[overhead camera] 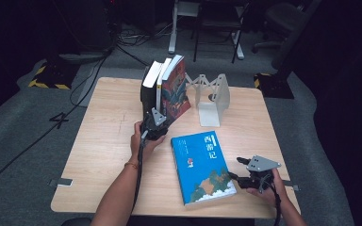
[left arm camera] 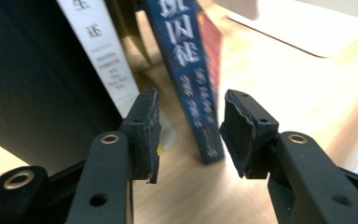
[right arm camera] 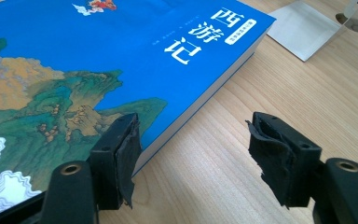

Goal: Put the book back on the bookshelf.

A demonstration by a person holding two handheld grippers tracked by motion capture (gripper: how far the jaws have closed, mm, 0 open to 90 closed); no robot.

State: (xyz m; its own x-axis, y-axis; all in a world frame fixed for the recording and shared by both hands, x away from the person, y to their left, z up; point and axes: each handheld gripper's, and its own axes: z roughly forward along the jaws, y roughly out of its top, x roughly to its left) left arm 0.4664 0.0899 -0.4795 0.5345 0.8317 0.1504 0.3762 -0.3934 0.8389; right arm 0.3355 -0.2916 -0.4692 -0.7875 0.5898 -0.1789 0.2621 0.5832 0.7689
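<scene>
Your left gripper (left arm camera: 189, 135) stands with its fingers (left arm camera: 144, 135) parted, and nothing is pressed between them. The dark-blue spine of the red-covered book (left arm camera: 191, 70) rises in the gap just beyond. The left gripper view alone reads that spine's lettering and the white spine of the neighbouring book (left arm camera: 105, 51), with a black volume (left arm camera: 32, 79) filling the left. The high view shows what that close view cannot: the three books stand upright as a row near the far middle of the desk (overhead camera: 99, 136), the red-covered one (overhead camera: 175, 89) leaning, with a white folding bookend (overhead camera: 212, 101) just to the right. Your left hand (overhead camera: 141, 139) is held low at the row's near end.

Your right gripper (right arm camera: 193, 154) also has its fingers (right arm camera: 123, 154) open and holding nothing; one finger lies against the near edge of the blue book (right arm camera: 98, 60), the other over bare wood. The high view places this blue book (overhead camera: 201, 167) flat at the near middle, your right hand (overhead camera: 264, 188) at its lower right corner.
</scene>
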